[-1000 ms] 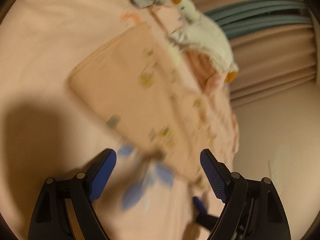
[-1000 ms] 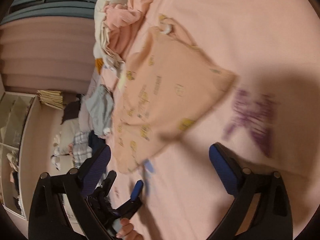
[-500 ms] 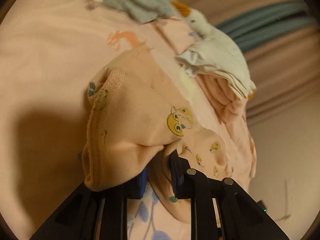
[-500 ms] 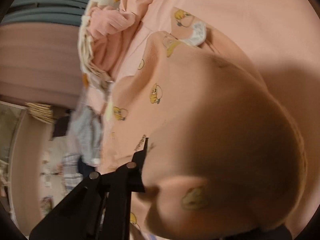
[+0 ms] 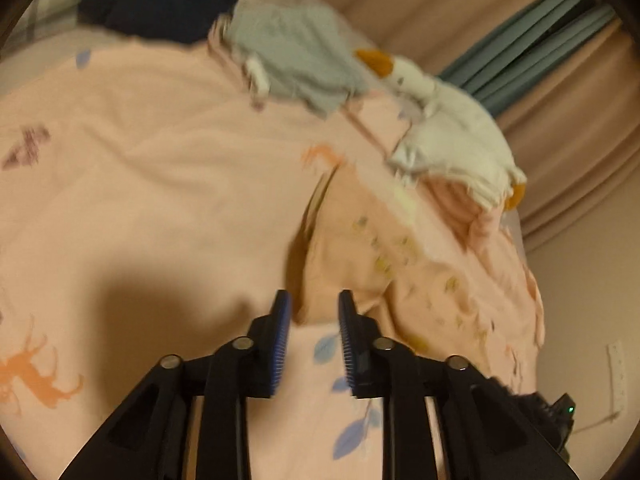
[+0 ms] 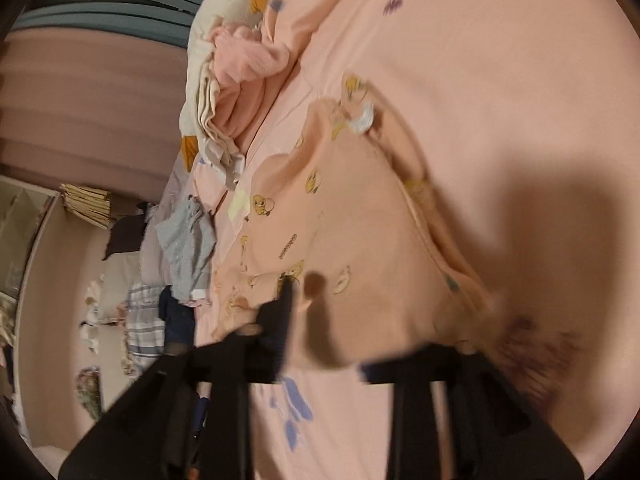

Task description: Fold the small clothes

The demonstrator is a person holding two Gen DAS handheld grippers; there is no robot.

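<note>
**Peach garment on the bed, both grippers at its near edge**

Left wrist view: the left gripper (image 5: 311,316) stands with its blue pads a narrow gap apart, nothing between them. The garment (image 5: 360,256) lies just beyond the tips, running off toward 2 o'clock on the pink sheet (image 5: 160,184). A grey cloth (image 5: 296,56) sits at 12 o'clock, a white bundle (image 5: 452,148) at 1 o'clock.

Right wrist view: the right gripper (image 6: 324,336) is blurred, its fingers spread wide; the garment (image 6: 360,232) hangs over the gap, so whether it is gripped I cannot tell. A pink pile (image 6: 244,76) lies at 11 o'clock.
</note>
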